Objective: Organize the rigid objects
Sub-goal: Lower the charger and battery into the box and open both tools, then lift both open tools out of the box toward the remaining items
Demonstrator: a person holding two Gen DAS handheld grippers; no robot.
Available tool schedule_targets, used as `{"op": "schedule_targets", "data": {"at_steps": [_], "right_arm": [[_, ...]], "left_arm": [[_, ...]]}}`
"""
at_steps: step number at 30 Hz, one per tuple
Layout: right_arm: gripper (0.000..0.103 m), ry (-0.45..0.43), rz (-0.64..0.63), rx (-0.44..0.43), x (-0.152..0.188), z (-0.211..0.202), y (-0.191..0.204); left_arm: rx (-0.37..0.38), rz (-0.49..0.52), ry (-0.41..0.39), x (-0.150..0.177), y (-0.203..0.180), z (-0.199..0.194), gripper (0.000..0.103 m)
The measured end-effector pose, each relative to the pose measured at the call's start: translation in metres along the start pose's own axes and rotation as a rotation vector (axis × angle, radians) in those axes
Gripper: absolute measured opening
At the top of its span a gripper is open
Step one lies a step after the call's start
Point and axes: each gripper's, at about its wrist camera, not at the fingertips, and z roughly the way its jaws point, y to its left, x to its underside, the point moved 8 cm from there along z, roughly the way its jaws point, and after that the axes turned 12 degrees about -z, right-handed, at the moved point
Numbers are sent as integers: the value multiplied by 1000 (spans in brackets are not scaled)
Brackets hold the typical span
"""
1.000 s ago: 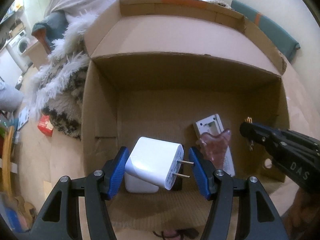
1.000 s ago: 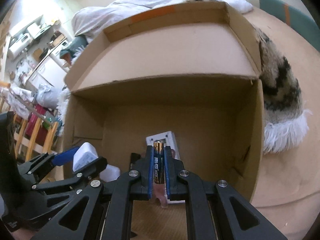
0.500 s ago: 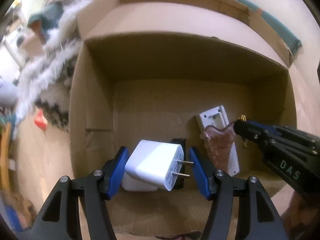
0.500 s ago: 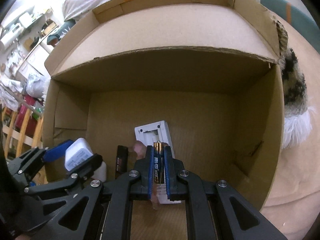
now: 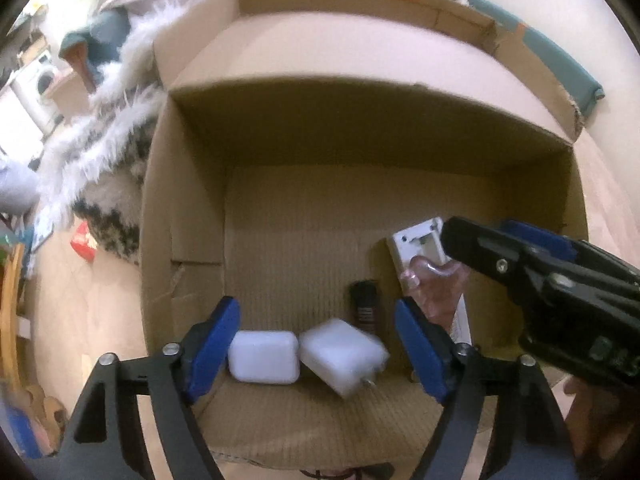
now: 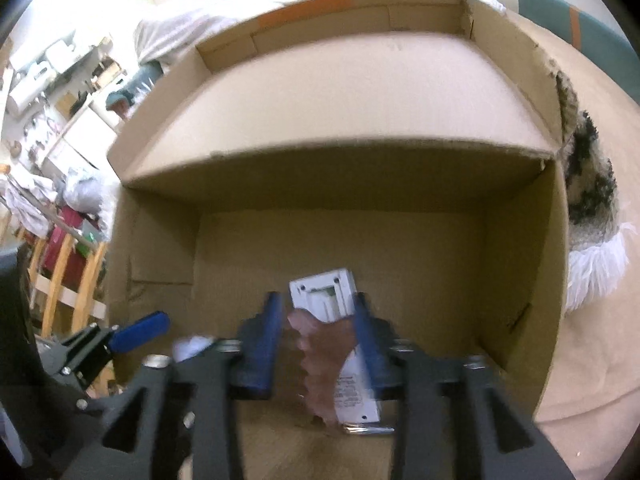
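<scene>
Both grippers hang over an open cardboard box (image 5: 184,208). My left gripper (image 5: 318,344) is open; a white plug charger (image 5: 344,354) lies blurred on the box floor between its fingers, beside a second white charger (image 5: 264,356). A black battery (image 5: 366,306) lies further in. My right gripper (image 6: 318,340) is open and empty above a white remote (image 6: 324,292) and a pink comb-like piece (image 6: 324,356). A metallic battery (image 6: 368,430) lies at the remote's near end. The right gripper also shows in the left wrist view (image 5: 504,248).
The box (image 6: 152,248) has a raised back flap. A furry black-and-white rug (image 5: 92,168) lies left of the box, with a red item (image 5: 84,240) on the floor. Bedding and a teal cushion (image 6: 592,40) sit behind. Wooden chair legs (image 6: 68,280) stand at far left.
My left gripper opened and the white charger dropped to the box floor. My right gripper opened and let go of the battery, which now lies by the remote.
</scene>
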Motion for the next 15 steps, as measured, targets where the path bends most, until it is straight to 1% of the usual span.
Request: {"op": "schedule_targets", "data": {"at_steps": [1, 2, 4, 6, 10, 15], "right_arm": [[79, -9, 7, -4, -2, -1, -1], [79, -12, 14, -13, -3, -2, -2], [81, -22, 51, -61, -3, -2, -4], [97, -24, 85, -108, -3, -1, -4], [98, -46, 58, -129, -7, -4, 6], [98, -56, 29, -112, -6, -4, 12]], "left_arm": [[-9, 3, -10, -1, 0, -2, 81], [-23, 6, -20, -1, 0, -4, 81], [-31, 4, -31, -1, 0, -8, 81], [-35, 3, -34, -1, 1, -9, 81], [-38, 0, -33, -5, 8, -11, 81], [-42, -14, -45, -11, 15, -18, 81]]}}
